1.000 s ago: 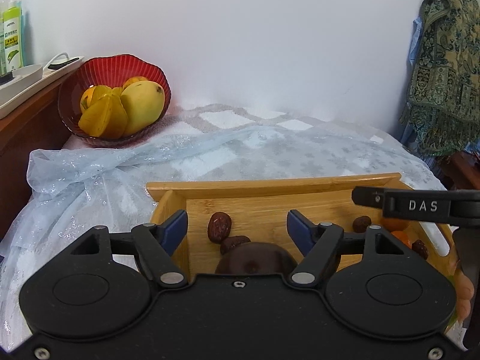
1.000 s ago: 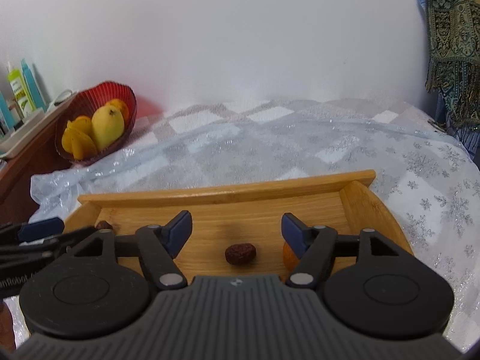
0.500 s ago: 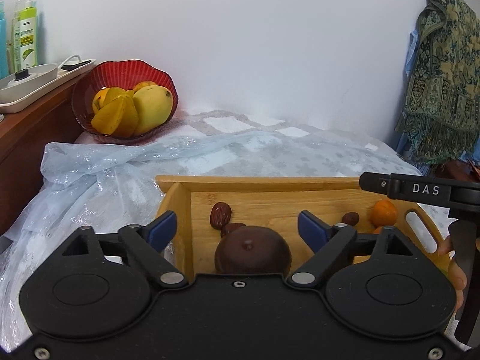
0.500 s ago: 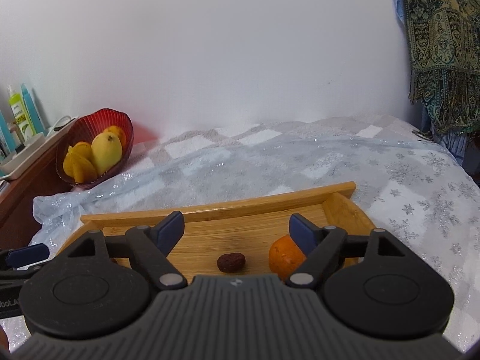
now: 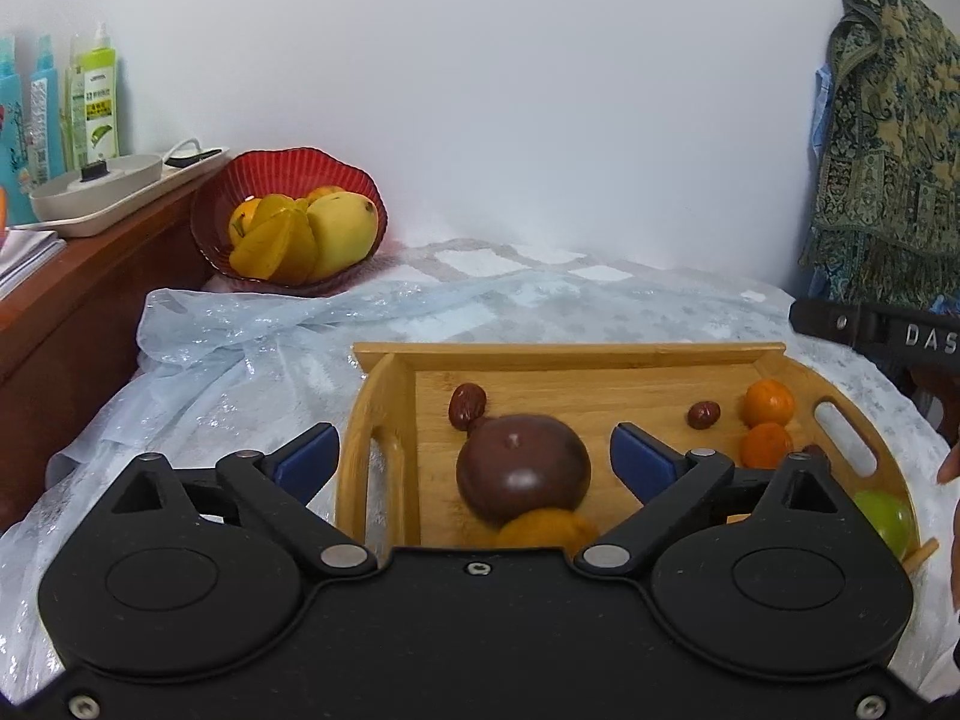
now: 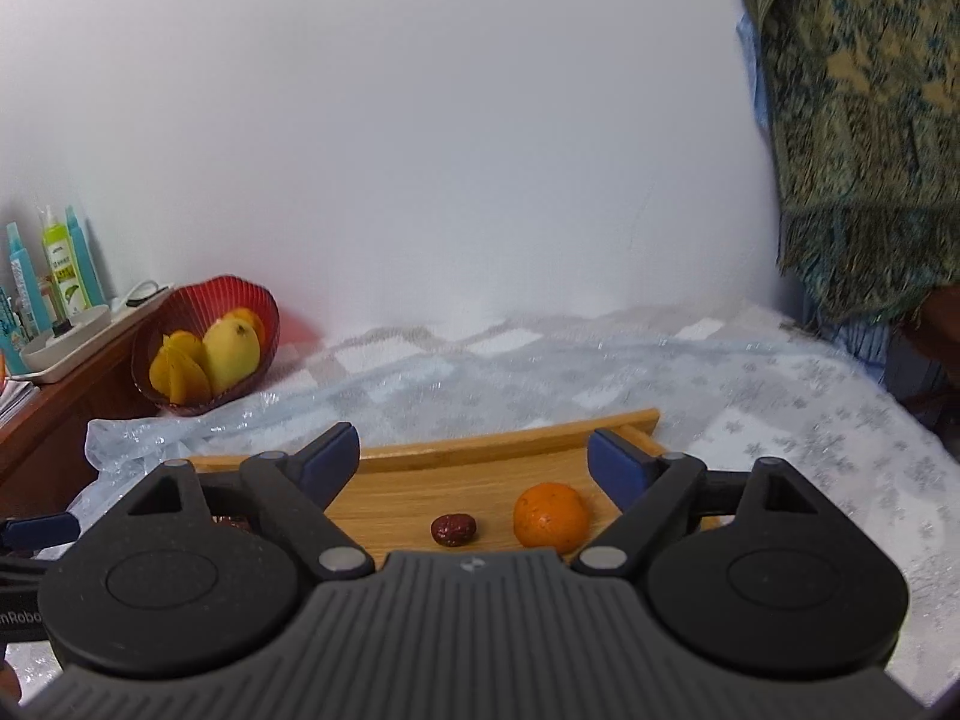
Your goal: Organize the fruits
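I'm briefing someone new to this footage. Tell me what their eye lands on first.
First, the wooden tray on the pale cloth, with a big dark round fruit between the opening jaws of the left gripper, untouched. Next, small oranges and dates scattered around it. Far left, against the white wall, a red bowl holds yellow fruit.

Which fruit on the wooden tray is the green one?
The round green fruit at the tray's right end, below the handle slot. Every other fruit on the tray is orange, brown or dark red.
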`<action>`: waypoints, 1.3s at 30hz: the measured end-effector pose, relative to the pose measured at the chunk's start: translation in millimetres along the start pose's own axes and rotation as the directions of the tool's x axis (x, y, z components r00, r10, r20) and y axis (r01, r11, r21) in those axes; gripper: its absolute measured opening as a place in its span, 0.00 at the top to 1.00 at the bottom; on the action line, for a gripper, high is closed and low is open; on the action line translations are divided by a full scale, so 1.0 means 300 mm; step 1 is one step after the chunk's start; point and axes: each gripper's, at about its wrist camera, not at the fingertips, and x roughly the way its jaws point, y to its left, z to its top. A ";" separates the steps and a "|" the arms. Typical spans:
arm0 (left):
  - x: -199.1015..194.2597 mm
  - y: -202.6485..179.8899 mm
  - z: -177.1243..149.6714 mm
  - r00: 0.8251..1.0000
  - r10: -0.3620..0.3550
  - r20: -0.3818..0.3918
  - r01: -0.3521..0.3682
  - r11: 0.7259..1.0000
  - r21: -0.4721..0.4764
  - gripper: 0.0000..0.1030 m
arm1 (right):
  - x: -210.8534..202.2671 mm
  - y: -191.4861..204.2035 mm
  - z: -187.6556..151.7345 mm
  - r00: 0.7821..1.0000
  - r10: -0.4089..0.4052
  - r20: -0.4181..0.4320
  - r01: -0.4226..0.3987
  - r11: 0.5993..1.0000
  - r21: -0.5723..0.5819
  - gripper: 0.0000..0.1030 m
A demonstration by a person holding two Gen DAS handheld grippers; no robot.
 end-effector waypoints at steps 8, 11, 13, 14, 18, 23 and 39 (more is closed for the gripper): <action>-0.096 -0.014 -0.070 0.998 -0.056 0.003 0.056 0.998 -0.012 0.06 | -0.115 0.026 -0.060 0.995 -0.009 0.097 0.014 0.998 -0.054 0.09; -0.139 -0.024 -0.097 0.998 -0.067 0.016 0.067 0.998 -0.007 0.05 | -0.157 0.032 -0.091 0.991 -0.010 0.132 0.020 0.997 -0.072 0.07; -0.162 -0.025 -0.116 0.998 -0.061 0.023 0.061 0.998 -0.006 0.05 | -0.183 0.038 -0.116 0.988 -0.015 0.151 0.029 0.996 -0.088 0.06; -0.172 -0.024 -0.127 0.998 -0.058 0.025 0.058 0.998 -0.008 0.05 | -0.195 0.041 -0.128 0.987 -0.018 0.158 0.033 0.995 -0.095 0.05; -0.209 -0.019 -0.176 0.998 -0.061 0.028 0.061 0.998 -0.006 0.05 | -0.240 0.047 -0.172 0.983 -0.024 0.182 0.046 0.992 -0.115 0.03; -0.237 -0.016 -0.238 0.999 -0.050 0.016 0.050 0.999 -0.016 0.04 | -0.290 0.058 -0.232 0.980 -0.035 0.194 0.061 0.990 -0.130 0.02; -0.258 -0.014 -0.365 0.999 -0.032 -0.043 0.030 0.998 -0.056 0.04 | -0.408 0.060 -0.390 0.981 -0.056 0.184 0.073 0.993 -0.089 0.00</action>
